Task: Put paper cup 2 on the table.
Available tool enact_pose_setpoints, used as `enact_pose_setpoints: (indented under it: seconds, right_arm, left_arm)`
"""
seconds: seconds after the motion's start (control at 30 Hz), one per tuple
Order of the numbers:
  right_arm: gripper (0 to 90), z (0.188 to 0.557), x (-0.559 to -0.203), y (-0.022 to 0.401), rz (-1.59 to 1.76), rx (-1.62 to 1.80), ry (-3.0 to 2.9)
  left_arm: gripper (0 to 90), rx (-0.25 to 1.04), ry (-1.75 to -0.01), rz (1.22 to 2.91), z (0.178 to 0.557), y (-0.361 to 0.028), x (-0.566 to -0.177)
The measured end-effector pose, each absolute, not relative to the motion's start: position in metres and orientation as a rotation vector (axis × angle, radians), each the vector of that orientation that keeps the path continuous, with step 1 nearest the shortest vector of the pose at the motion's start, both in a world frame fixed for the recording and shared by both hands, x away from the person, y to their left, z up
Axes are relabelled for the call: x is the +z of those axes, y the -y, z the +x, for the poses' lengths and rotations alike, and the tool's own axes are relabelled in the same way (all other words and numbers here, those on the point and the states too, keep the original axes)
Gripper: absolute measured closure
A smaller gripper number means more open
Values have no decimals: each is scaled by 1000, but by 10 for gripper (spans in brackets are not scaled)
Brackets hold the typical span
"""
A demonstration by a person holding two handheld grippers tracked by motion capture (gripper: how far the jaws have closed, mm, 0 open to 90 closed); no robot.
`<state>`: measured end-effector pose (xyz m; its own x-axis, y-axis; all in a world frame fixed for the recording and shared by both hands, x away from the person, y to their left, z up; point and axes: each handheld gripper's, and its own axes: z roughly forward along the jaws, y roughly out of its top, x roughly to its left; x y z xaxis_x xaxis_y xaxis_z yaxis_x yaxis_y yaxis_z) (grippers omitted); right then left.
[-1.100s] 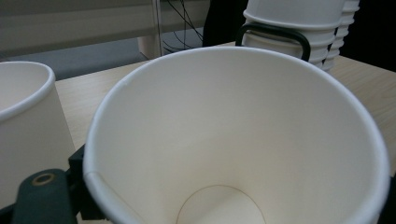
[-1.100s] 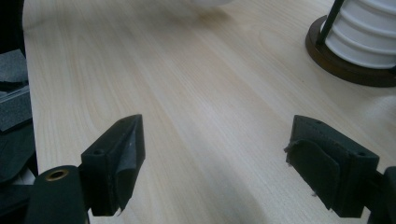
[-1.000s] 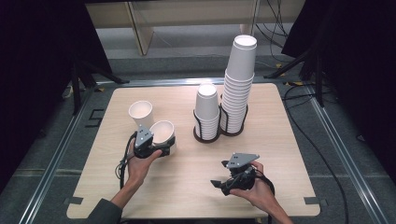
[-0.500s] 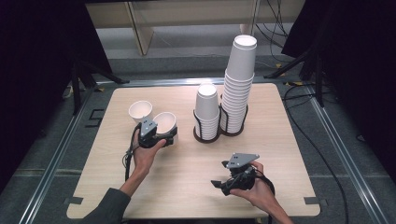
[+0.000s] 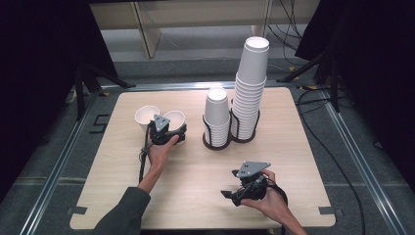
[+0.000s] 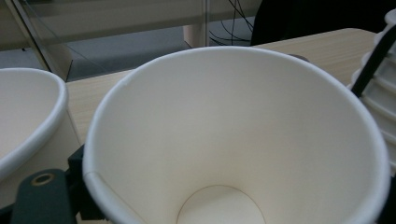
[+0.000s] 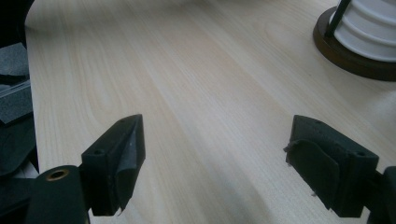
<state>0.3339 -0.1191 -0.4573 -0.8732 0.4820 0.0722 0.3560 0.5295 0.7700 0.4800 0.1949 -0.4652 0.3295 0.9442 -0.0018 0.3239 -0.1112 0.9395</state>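
My left claw (image 5: 169, 133) is black, with a grey three-cornered plate on top and a black cable trailing back. My right claw (image 5: 234, 196) matches: brass-ringed screw hole, worn black pads (image 7: 128, 154). Dark olive sleeve (image 5: 122, 213) on my left arm.

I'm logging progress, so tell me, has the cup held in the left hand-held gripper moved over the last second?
Yes. The held cup has moved away from the person and slightly right, nearer the cup holder, ending beside the other loose cup.

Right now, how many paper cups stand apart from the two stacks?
2. One cup is held in the left claw; the other cup stands beside it on the table, on its left.
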Motion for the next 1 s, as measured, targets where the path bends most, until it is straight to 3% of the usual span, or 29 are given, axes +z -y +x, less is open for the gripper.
enact_pose_setpoints:
  seconds: [0.47,1.0]
  right_arm:
    - [204,333,-457,119,698,1261,-2623]
    - [201,333,-458,119,691,1252,-2634]
  left_arm:
    - [122,881,-1211,1645,489,-184,-471]
    - [142,802,-1209,1695,483,-194,-486]
